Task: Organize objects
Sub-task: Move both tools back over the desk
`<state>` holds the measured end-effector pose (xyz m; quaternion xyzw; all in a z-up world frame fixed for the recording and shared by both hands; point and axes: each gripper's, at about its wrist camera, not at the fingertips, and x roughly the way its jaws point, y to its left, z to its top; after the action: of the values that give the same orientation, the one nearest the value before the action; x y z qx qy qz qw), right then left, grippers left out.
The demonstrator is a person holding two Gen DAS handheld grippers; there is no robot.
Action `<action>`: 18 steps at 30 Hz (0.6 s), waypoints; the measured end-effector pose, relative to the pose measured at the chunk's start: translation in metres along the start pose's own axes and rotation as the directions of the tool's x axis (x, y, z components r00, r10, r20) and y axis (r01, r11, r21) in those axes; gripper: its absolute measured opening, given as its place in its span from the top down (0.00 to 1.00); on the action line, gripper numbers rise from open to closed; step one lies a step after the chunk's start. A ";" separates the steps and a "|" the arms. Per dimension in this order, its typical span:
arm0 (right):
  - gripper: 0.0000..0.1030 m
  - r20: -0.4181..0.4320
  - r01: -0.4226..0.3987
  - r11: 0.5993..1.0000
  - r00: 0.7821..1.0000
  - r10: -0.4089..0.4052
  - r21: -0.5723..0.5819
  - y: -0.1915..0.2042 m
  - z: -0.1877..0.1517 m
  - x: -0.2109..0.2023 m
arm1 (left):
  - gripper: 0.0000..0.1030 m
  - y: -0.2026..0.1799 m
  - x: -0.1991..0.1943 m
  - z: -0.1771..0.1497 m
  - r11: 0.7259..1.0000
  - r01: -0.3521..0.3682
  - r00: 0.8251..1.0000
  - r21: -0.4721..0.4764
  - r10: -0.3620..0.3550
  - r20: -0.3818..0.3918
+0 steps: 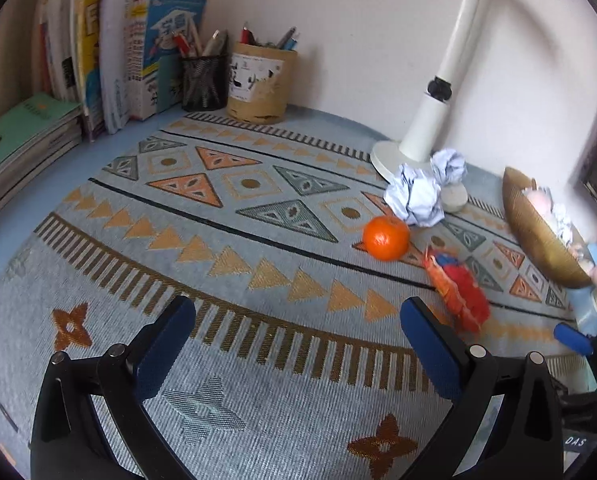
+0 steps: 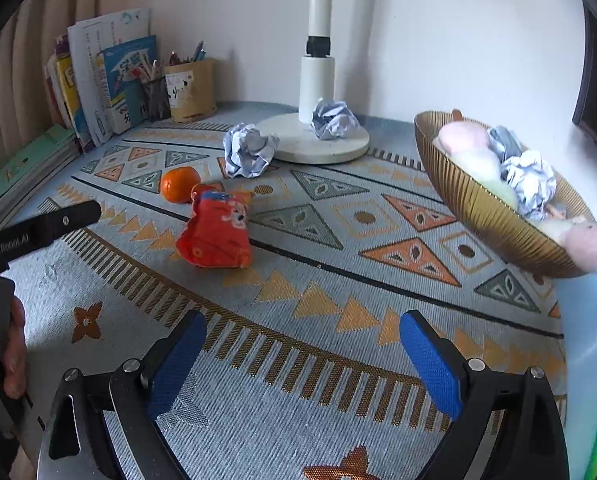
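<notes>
An orange [image 1: 385, 238] [image 2: 179, 184] lies on the patterned mat. A red snack packet [image 1: 460, 290] [image 2: 216, 232] lies just in front of it. Two crumpled paper balls lie by the lamp base, one [image 1: 416, 196] [image 2: 248, 150] on the mat, one [image 1: 449, 166] [image 2: 333, 120] on the base. A gold bowl [image 1: 538, 240] [image 2: 478, 204] at the right holds plush toys and crumpled paper. My left gripper [image 1: 298, 340] is open and empty above the mat. My right gripper [image 2: 302, 356] is open and empty, nearer than the packet.
A white lamp [image 1: 426, 120] [image 2: 316, 80] stands at the back wall. Books [image 1: 110, 60] [image 2: 98, 80], a mesh pen cup [image 1: 203, 80] and a tan pen holder [image 1: 260, 84] [image 2: 190, 90] stand at the back left. Stacked notebooks [image 1: 22, 140] lie at the left edge.
</notes>
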<state>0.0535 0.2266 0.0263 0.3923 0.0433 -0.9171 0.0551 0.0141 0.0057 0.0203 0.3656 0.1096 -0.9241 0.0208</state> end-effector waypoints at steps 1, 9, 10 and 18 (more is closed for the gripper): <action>0.06 -0.003 -0.001 1.000 1.000 0.001 0.003 0.000 0.000 0.001 | 0.01 0.000 0.000 0.000 1.000 0.005 1.000 -0.001 -0.005 -0.001; 0.06 -0.007 0.008 1.000 1.000 -0.008 0.008 0.000 0.001 0.002 | 0.01 0.006 -0.006 0.001 1.000 0.010 1.000 -0.030 -0.009 0.024; 0.06 -0.006 0.012 1.000 1.000 -0.012 0.012 -0.001 0.001 0.002 | 0.01 0.006 -0.007 0.002 0.999 0.019 0.999 -0.031 -0.018 0.029; 0.06 0.010 -0.033 0.998 0.999 0.033 0.056 -0.006 0.042 -0.016 | 0.01 -0.001 -0.008 0.044 0.971 0.209 0.978 0.119 -0.209 -0.014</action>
<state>0.0332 0.2280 0.0669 0.3901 0.0110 -0.9188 0.0595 -0.0099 -0.0032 0.0572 0.3533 0.0919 -0.9258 -0.0985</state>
